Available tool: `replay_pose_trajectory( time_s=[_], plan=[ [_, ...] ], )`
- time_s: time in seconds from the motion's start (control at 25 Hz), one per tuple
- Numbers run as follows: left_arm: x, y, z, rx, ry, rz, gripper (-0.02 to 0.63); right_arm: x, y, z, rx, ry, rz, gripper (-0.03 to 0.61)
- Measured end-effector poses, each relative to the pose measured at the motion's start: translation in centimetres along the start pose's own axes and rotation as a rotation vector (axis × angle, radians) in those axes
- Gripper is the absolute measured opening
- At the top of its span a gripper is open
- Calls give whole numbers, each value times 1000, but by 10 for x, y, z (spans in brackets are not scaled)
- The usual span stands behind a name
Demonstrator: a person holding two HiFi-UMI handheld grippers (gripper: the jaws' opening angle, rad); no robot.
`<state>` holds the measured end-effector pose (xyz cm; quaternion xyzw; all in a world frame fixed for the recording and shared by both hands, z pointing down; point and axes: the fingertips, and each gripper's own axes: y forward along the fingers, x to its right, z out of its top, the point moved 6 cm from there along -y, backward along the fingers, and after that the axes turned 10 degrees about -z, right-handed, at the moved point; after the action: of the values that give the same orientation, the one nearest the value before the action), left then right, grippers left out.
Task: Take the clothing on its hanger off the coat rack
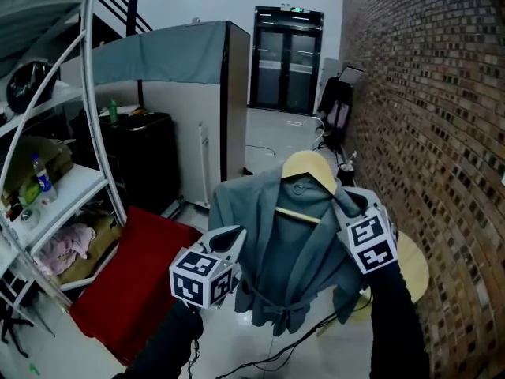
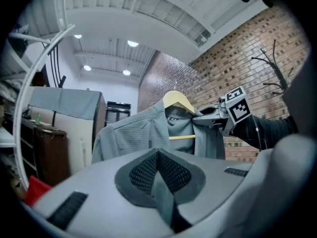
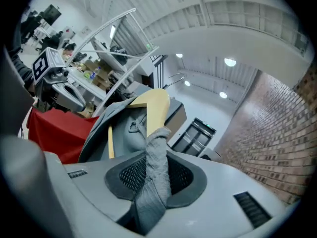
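left claw [image 1: 237, 233] and right claw [image 1: 342, 204] grip robe [image 1: 292, 263] on hanger [image 1: 309, 166].

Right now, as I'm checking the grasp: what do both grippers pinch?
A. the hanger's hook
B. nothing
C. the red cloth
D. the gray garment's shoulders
D: each gripper view shows gray fabric between the jaws; the left gripper and right gripper hold the garment at its shoulders, over the wooden hanger.
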<state>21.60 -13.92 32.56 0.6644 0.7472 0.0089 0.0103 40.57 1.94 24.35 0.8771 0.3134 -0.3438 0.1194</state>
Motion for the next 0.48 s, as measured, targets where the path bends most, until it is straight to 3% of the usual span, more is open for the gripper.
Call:
replay_pose_trajectory(
  time_s=[0.2, 0.48],
  plan=[
    [-11, -50, -4, -10, -12, 209, -9, -26, 32, 29, 119, 1, 128, 66],
    [-51, -133, -7, -7, -26, 436, -8, -88, 88, 107, 257, 6, 278, 66]
  ],
)
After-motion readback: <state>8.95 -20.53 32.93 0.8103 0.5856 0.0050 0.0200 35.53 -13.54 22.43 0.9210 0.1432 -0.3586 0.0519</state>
